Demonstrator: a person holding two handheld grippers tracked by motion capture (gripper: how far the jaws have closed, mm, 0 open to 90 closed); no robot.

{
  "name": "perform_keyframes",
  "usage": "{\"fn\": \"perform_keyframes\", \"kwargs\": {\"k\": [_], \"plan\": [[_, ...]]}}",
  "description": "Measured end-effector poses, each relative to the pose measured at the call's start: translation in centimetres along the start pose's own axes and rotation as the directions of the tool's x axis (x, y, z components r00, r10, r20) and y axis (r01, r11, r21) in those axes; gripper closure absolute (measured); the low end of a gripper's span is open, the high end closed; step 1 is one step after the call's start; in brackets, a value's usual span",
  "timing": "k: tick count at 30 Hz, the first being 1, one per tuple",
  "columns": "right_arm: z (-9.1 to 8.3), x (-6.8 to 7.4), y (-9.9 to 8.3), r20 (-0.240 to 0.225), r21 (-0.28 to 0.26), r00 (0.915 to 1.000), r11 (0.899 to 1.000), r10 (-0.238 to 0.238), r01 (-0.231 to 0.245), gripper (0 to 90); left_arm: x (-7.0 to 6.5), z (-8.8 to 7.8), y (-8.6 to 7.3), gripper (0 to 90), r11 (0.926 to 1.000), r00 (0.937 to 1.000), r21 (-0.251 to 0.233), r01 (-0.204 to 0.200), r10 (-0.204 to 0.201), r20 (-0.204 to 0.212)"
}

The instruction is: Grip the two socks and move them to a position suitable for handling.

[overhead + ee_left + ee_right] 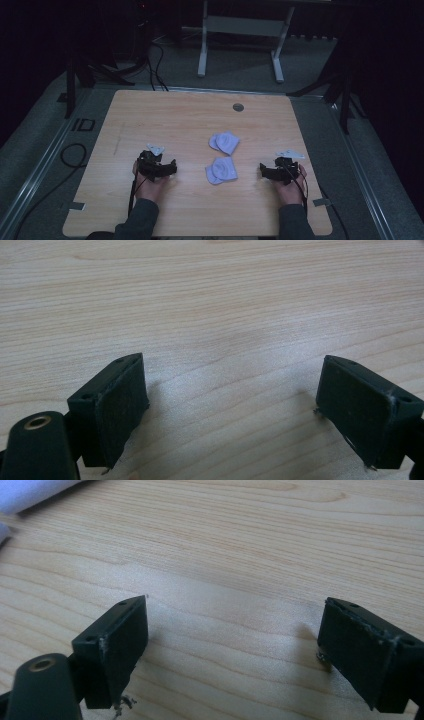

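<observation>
Lavender cloth pieces [223, 156] at frame centre between my tongs, left gripper [172, 167] and right gripper [261, 171] both spread wide, empty, low over the wooden table [170, 115].

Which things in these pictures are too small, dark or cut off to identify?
- Pale folded pieces, high view: too small to tell what they are.
- Pale item, right gripper view: cut off by the top edge.
- Room behind the table, high view: too dark.

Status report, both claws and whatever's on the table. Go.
Left claw open, empty, on the table. Right claw open, empty. Two pale fabric pieces between them, untouched. Nothing in the way.
</observation>
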State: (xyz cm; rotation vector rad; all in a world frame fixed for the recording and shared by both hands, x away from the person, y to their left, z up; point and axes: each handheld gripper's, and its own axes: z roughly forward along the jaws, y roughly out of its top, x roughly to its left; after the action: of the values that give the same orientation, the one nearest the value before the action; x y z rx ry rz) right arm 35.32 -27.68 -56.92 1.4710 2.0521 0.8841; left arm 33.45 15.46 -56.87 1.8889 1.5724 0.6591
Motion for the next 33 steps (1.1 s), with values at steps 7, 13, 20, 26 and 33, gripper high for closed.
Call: {"fn": "perform_keyframes", "kwargs": {"k": [7, 13, 20, 26, 33], "plan": [[-0.1, 0.1, -0.1, 0.01, -0.006, 0.9999, 1.0, 0.005, -0.005, 15.0, 0.0, 0.0, 0.0, 12.7, 1.0, 1.0, 0.001, 0.003, -0.003, -0.003], [-0.5, 0.5, 0.0, 0.014, -0.012, 0.9999, 1.0, 0.009, -0.008, 34.2, -0.1, 0.0, 0.0, 13.0, 0.9999, 0.9999, 0.0, 0.013, -0.013, -0.011], [-2.1, 1.8, 0.5, -0.053, -0.045, 0.9976, 0.998, -0.044, 0.042, 62.9, -0.1, 0.0, 0.0, 14.6, 0.9999, 0.9997, -0.003, 0.017, -0.017, -0.016], [-3.1, 2.4, 1.0, -0.101, -0.064, 0.9921, 0.996, -0.075, 0.068, 78.9, 0.0, -0.1, 0.0, 16.4, 0.9998, 0.9997, -0.006, 0.016, -0.017, -0.017], [-3.5, 3.0, 1.3, -0.135, -0.058, 0.9834, 0.992, -0.122, 0.115, 89.8, 0.0, -0.1, 0.0, 17.1, 0.9998, 0.9997, -0.006, 0.016, -0.017, -0.018]]}}
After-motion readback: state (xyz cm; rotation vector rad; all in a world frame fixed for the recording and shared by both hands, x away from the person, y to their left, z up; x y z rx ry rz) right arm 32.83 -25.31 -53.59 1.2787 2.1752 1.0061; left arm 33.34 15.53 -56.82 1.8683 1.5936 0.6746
